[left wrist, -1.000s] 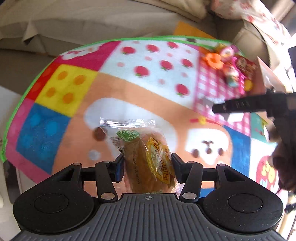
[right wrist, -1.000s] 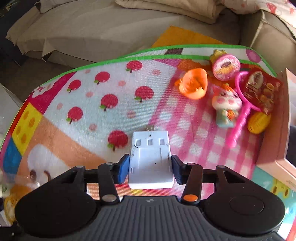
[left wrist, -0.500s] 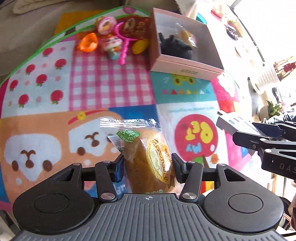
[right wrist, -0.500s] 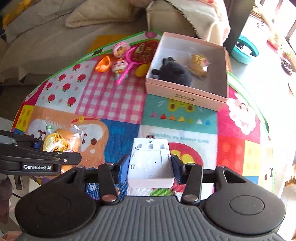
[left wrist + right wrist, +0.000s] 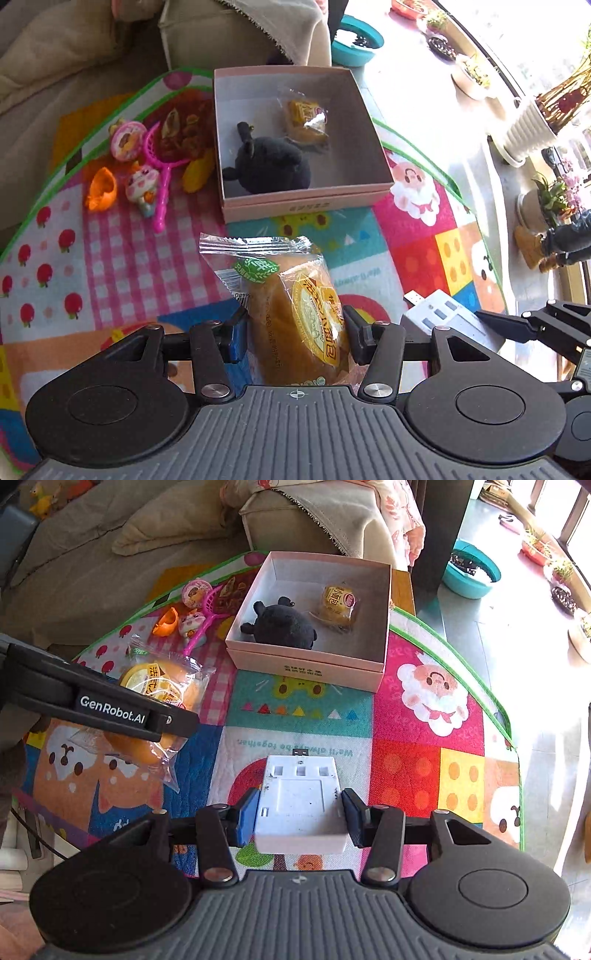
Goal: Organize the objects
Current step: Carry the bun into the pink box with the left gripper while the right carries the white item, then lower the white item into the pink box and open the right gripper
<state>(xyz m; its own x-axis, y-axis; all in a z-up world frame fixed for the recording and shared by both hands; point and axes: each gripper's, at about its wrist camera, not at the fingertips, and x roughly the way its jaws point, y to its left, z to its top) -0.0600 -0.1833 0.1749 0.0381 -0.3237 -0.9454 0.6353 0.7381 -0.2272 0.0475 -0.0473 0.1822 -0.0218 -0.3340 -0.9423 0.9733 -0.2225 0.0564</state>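
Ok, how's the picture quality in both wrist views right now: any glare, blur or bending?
Left wrist: sunlight blows out the floor at upper right; the pink box and wrapped bread stay sharp. Right wrist: glare along the right edge, the white charger crisp, no motion blur. Both views: fisheye bends the mat's green border.

Left gripper (image 5: 293, 334) pointed steeply down, pads clamped on wrapped bun (image 5: 295, 317). Right gripper (image 5: 300, 814) pointed steeply down beside it, pads pressed against sides of white charger block (image 5: 300, 805). Both held above mat.
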